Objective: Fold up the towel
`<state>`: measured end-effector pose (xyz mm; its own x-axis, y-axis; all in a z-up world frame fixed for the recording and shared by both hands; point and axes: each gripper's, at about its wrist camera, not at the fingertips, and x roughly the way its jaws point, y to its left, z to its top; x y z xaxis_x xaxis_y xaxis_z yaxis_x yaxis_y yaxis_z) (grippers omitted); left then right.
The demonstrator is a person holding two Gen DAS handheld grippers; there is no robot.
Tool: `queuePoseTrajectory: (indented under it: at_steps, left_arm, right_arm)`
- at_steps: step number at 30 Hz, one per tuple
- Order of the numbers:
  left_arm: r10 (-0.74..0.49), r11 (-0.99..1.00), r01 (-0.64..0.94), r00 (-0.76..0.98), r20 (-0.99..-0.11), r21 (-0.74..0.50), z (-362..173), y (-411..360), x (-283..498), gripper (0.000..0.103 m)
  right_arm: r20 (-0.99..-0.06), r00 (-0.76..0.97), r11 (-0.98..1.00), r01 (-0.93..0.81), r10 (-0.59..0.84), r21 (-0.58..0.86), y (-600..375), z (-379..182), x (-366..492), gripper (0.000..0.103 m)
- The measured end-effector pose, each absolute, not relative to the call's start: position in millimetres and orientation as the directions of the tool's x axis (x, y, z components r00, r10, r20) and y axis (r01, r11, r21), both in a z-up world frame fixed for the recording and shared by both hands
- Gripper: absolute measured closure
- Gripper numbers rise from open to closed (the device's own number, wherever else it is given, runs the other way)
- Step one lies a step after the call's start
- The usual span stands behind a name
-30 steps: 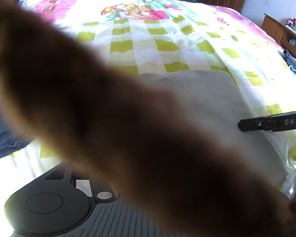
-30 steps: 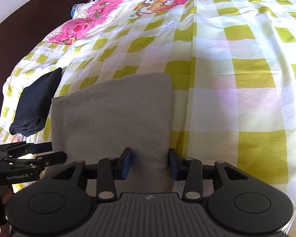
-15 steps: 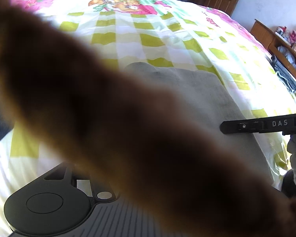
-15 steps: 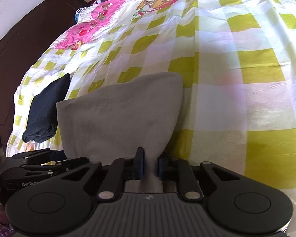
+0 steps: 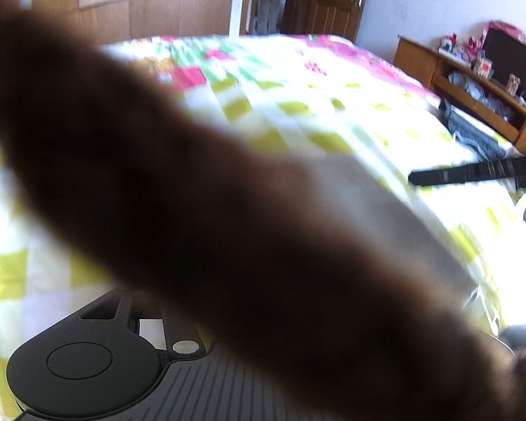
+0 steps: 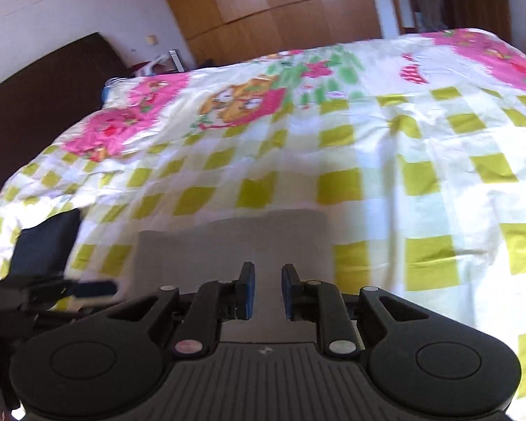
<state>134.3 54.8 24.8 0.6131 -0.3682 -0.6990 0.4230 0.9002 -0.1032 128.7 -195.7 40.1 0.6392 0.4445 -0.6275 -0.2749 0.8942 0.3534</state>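
The grey towel lies flat on the bed, near the bed's close edge, on the cover with yellow-green squares. In the left wrist view the towel is only partly visible, because a big brown blurred shape is right in front of the lens and hides most of the picture.

The right tool is above the close edge of the towel. Its jaws have just been opening a little; there is a narrow gap between the blue pads, and grey cloth shows through this gap. Whether the pads press on the cloth I cannot tell.

The left tool is beside the towel's left edge in the right wrist view, blurred. In its own view the fingers are hidden behind the brown shape, so I cannot tell how far it is open or if it holds something.

A dark folded cloth lies on the bed to the left of the towel, near the bed's corner. Beyond the bed stand a wooden wardrobe and a dark headboard. To the right of the bed, in the left wrist view, is a low wooden shelf with small things.
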Motion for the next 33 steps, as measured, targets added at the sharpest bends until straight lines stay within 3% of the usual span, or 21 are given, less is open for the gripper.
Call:
queuePoseTrajectory:
  at_steps: [5, 9, 14, 22, 26, 28, 33]
  left_arm:
    - [-0.340, 0.916, 0.397, 0.691, -0.638, -0.058, 38, 36, 163, 0.055]
    - [-0.177, 0.942, 0.329, 0.670, -0.721, 0.074, 3, 22, 188, 0.054]
    - [-0.148, 0.968, 0.249, 0.662, -0.735, 0.028, -3, 41, 179, 0.050]
    - [-0.152, 0.977, 0.214, 0.706, -0.692, 0.004, 25, 53, 114, 0.052]
    - [-0.116, 0.977, 0.209, 0.664, -0.739, 0.035, 5, 43, 108, 0.052]
    - [-0.090, 0.980, 0.196, 0.626, -0.775, 0.045, -8, 42, 109, 0.052]
    - [-0.164, 0.973, 0.229, 0.657, -0.736, -0.012, 15, 43, 82, 0.052]
  right_arm:
    - [-0.680, 0.449, 0.807, -0.433, 0.580, 0.402, -133, -5, 113, 0.070]
    - [-0.676, 0.431, 0.786, -0.480, 0.598, 0.389, -117, -21, 100, 0.070]
    - [-0.639, 0.456, 0.776, -0.484, 0.619, 0.405, -132, -1, 87, 0.070]
    - [-0.639, 0.568, 0.855, -0.352, 0.518, 0.380, -163, 8, 78, 0.070]
    - [-0.731, 0.485, 0.870, -0.368, 0.480, 0.328, -145, -15, 78, 0.070]
    - [-0.723, 0.524, 0.886, -0.365, 0.450, 0.286, -147, -7, 69, 0.072]
    - [-0.683, 0.618, 0.919, -0.307, 0.389, 0.245, -166, 10, 60, 0.072]
